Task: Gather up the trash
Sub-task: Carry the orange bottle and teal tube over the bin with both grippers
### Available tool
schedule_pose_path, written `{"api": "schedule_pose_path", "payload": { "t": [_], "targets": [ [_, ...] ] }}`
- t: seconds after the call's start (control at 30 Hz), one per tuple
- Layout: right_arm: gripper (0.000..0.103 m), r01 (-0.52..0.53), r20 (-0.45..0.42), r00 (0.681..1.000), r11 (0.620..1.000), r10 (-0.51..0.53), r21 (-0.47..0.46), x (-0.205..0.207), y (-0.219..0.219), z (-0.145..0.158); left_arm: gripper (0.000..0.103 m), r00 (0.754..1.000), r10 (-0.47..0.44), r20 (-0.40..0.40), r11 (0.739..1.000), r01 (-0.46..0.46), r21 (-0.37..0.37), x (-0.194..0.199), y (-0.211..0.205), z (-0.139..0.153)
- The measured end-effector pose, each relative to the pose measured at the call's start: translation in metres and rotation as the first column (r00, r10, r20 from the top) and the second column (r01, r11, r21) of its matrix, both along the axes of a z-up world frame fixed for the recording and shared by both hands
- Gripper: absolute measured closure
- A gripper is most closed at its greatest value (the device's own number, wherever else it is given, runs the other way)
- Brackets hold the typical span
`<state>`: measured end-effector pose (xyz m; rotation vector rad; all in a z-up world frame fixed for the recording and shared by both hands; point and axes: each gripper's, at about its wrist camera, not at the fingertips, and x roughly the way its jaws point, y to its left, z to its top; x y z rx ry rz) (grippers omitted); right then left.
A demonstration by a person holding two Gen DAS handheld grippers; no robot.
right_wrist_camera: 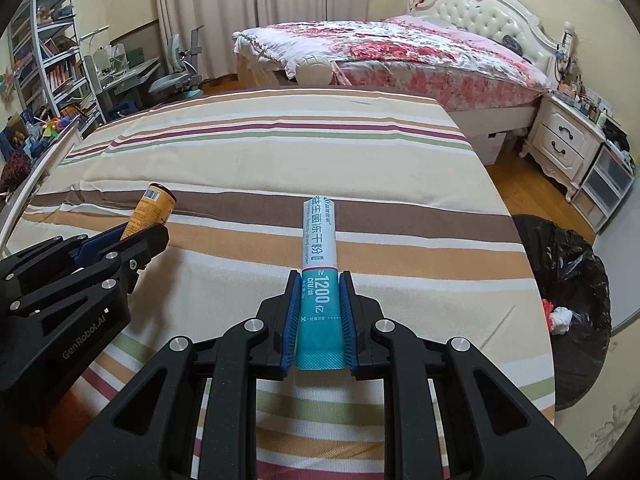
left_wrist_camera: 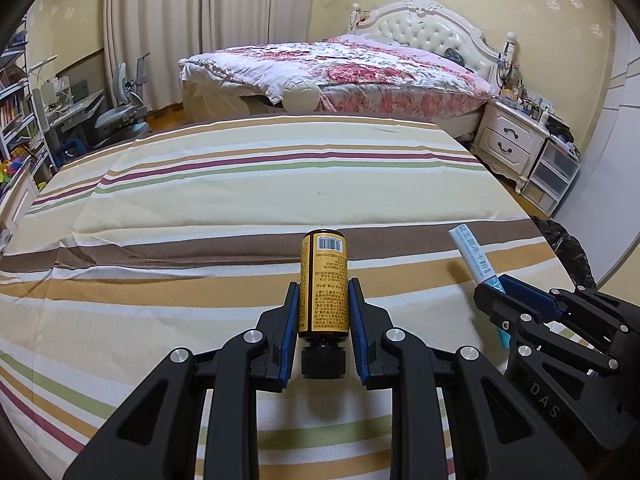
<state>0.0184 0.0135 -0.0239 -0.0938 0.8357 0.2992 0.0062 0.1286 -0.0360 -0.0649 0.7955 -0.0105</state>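
Two hand-held grippers hover above a striped bedsheet [left_wrist_camera: 248,184] on a mattress, each clamped on a piece of trash. The left hand-held gripper [left_wrist_camera: 323,300] pinches a small amber glass bottle with a yellow label and black screw cap [left_wrist_camera: 323,280] between its blue pads, cap toward the camera, barcode end pointing away. The right hand-held gripper [right_wrist_camera: 319,304] is closed on a white-and-teal paper stick sachet [right_wrist_camera: 319,280], held by its teal end, the white end jutting forward over the sheet.

Only the right wrist view shows the mouth of a black plastic bin bag [right_wrist_camera: 568,292], standing just off the sheet's right edge with red-and-white scraps inside; the left wrist view catches merely its crinkled top [left_wrist_camera: 568,248] beyond the sachet. Each camera also sees the other gripper beside it.

The sheet ahead lies bare to its far edge, beyond which stands a floral-quilted bed with a white tufted headboard [left_wrist_camera: 360,64]. Wooden floor runs right of the sheet toward a white nightstand [right_wrist_camera: 560,140].
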Motion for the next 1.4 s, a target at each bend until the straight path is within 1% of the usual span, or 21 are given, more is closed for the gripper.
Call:
{"api": "schedule_pose_path", "payload": {
  "t": [0.23, 0.43, 0.63, 0.83, 0.97, 1.1, 1.4],
  "targets": [
    [0.084, 0.031, 0.025, 0.999, 0.999, -0.031, -0.015, -0.012, -0.007, 0.008, 0.079, 0.999, -0.042, 0.019, 0.999, 0.042, -0.021, -0.005, -0.010, 0.004],
    [0.084, 0.079, 0.035, 0.996, 0.995, -0.077, -0.054, -0.016, -0.010, 0.010, 0.079, 0.995, -0.097, 0.034, 0.994, 0.098, -0.042, 0.001, -0.017, 0.007],
    [0.084, 0.144, 0.053, 0.989, 0.989, -0.142, -0.044, -0.016, -0.021, 0.013, 0.079, 0.989, -0.142, 0.037, 0.989, 0.144, -0.040, 0.003, -0.025, 0.009],
    [0.084, 0.192, 0.079, 0.979, 0.980, -0.188, -0.048, -0.013, -0.046, 0.020, 0.079, 0.990, -0.131, 0.060, 0.989, 0.135, -0.063, 0.010, -0.033, 0.015],
    [0.084, 0.247, 0.113, 0.964, 0.967, -0.240, -0.055, -0.013, -0.074, 0.025, 0.078, 0.987, -0.138, 0.083, 0.988, 0.143, -0.061, 0.011, -0.046, 0.020],
    [0.084, 0.313, 0.139, 0.943, 0.948, -0.302, -0.058, -0.011, -0.105, 0.029, 0.078, 0.981, -0.160, 0.112, 0.984, 0.167, -0.062, 0.014, -0.065, 0.028],
    [0.084, 0.435, 0.162, 0.891, 0.900, -0.423, -0.042, -0.005, -0.167, 0.026, 0.078, 0.951, -0.274, 0.141, 0.959, 0.280, -0.029, 0.025, -0.131, 0.033]
  ]
}}
